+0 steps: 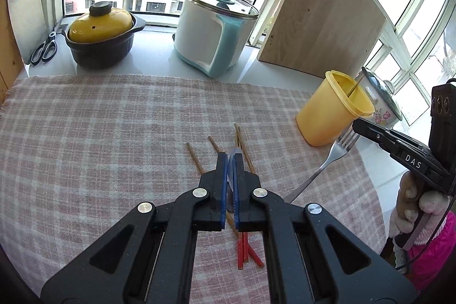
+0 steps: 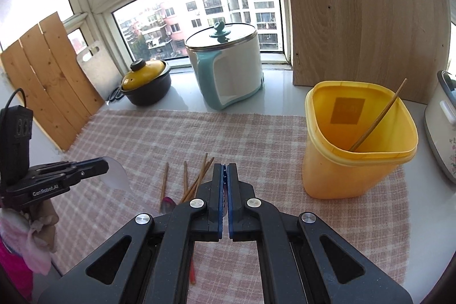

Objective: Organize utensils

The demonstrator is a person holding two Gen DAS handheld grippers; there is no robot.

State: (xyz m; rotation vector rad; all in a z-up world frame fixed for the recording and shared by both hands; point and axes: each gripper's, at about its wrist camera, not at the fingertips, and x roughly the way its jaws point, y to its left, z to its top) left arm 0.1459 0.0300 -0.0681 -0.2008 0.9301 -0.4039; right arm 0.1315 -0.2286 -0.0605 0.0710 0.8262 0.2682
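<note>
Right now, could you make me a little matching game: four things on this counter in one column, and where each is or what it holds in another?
Things:
1. fork
2. yellow cup
3. scissors
4. loose chopsticks

Places or states:
A. lying on the checked cloth
B. held in the right gripper
C. beside the dark pot
D. holds one leaning chopstick

Pairs: 1-B, 2-D, 3-C, 4-A
</note>
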